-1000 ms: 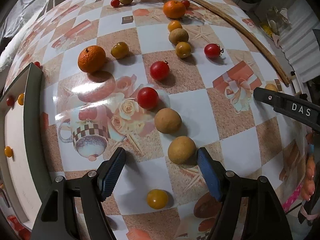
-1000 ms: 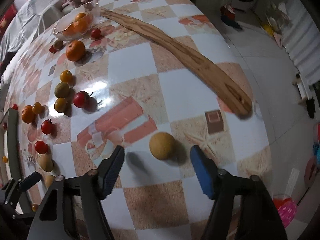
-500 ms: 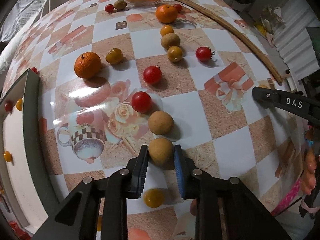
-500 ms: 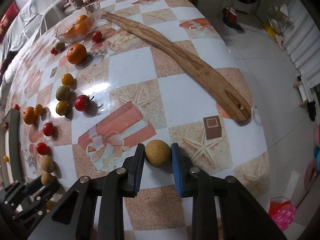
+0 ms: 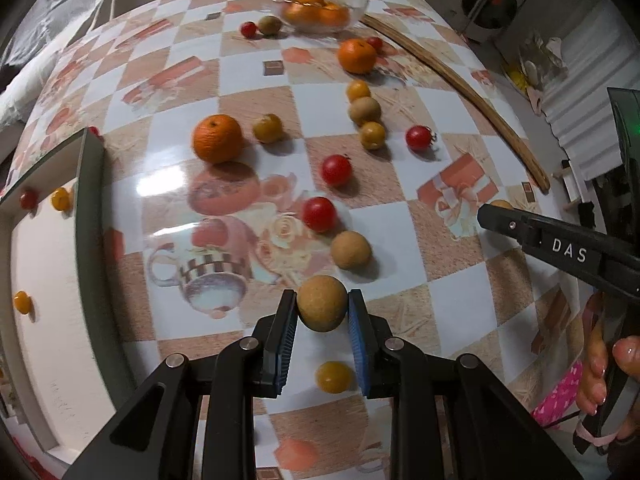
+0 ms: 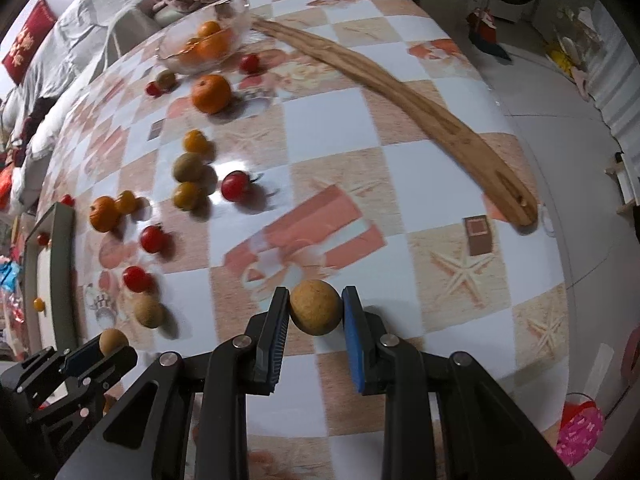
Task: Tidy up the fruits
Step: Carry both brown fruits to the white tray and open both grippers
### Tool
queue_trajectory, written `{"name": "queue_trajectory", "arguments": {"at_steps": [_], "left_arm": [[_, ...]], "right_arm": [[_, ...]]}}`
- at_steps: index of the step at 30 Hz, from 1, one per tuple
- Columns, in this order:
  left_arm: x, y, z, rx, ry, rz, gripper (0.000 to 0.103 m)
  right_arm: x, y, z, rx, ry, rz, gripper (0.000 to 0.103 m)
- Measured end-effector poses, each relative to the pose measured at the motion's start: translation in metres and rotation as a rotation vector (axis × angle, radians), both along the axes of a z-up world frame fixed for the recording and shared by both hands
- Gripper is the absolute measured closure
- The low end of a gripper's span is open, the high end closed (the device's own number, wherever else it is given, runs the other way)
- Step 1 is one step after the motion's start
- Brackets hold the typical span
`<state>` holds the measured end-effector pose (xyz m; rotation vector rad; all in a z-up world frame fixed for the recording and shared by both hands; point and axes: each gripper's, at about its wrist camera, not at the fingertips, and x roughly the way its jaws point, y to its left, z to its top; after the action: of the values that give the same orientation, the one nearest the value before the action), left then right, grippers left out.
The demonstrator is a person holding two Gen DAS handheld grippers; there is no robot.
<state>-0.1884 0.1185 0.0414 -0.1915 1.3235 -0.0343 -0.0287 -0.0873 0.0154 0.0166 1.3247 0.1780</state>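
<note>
Each hand's tool has a round tan fruit pinched between its blue pads. The left gripper (image 5: 322,310) is clenched on the near tan fruit (image 5: 322,308), which sits at the very tips of the fingers, both pads touching its sides. It is nearly a ball, only slightly taller than wide, so I can't name a direction it points. Just ahead of the jaws and a little right lies another tan fruit (image 5: 351,244), apart from them; under the jaws, nearer the handle, sits a small yellow tomato (image 5: 334,377) on the checked tablecloth (image 5: 248,68).

The right gripper (image 6: 316,312) likewise grips its own tan fruit (image 6: 316,313) at the fingertips, again roundish with no clear long axis. Far ahead of those jaws and to the left stands the glass bowl (image 6: 200,46) of oranges, with a curved wooden strip (image 6: 400,92) running off to the right.

A second ago both pairs of jaws stood wide open around their fruits; half a second ago they had closed in. Since then both fruits look raised off the cloth, and the view has drawn back.
</note>
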Motion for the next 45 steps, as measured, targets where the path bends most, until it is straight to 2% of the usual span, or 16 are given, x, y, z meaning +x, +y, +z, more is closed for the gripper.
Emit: {"name": "queue_trajectory", "arguments": {"at_steps": [13, 26, 36, 45], "left_arm": [[-0.019, 0.051, 0.013, 0.007, -0.029, 0.092, 0.076], [-0.046, 0.121, 0.024, 0.01, -0.055, 0.233, 0.076], [-0.08, 0.185, 0.024, 0.035, -0.062, 0.363, 0.076], [-0.112, 0.247, 0.006, 0.065, -0.028, 0.496, 0.076]], "right_arm": [[-0.004, 0.061, 0.012, 0.021, -0.007, 0.112, 0.074], [-0.013, 0.142, 0.021, 0.028, -0.016, 0.258, 0.074], [-0.028, 0.228, 0.025, 0.044, -0.016, 0.408, 0.074], [-0.045, 0.307, 0.02, 0.07, 0.002, 0.538, 0.074]]}}
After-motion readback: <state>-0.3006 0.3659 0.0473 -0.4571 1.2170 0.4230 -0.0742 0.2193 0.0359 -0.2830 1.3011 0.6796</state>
